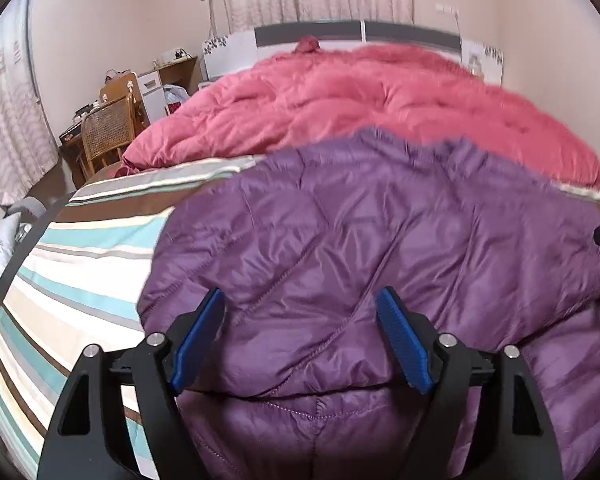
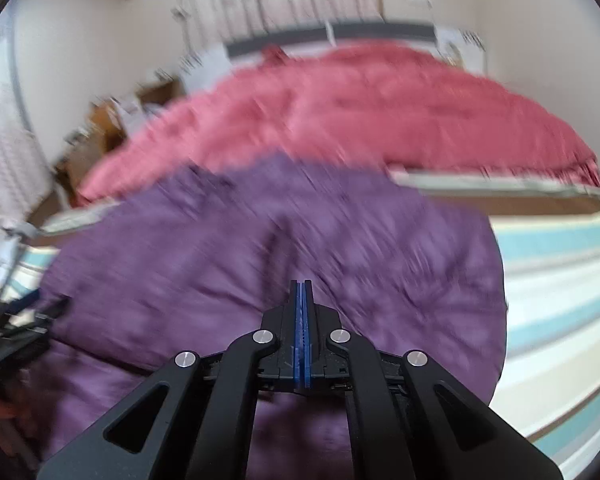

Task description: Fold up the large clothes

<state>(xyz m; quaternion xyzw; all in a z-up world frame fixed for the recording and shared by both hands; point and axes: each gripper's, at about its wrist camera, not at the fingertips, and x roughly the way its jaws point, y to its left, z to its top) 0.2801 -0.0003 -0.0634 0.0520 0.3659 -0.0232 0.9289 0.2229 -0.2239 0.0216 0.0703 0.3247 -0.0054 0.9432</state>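
Two hand-held grippers are seen over one purple quilted jacket (image 1: 380, 248); the left hand-held gripper (image 1: 300, 340) is held spread wide above the jacket, its blue pads (image 1: 400, 340) apart with nothing pinched. The right hand-held gripper (image 2: 302, 320) is pressed together, empty; the jacket is spread on one striped bed (image 1: 80, 272), before one pink duvet (image 1: 360, 100).
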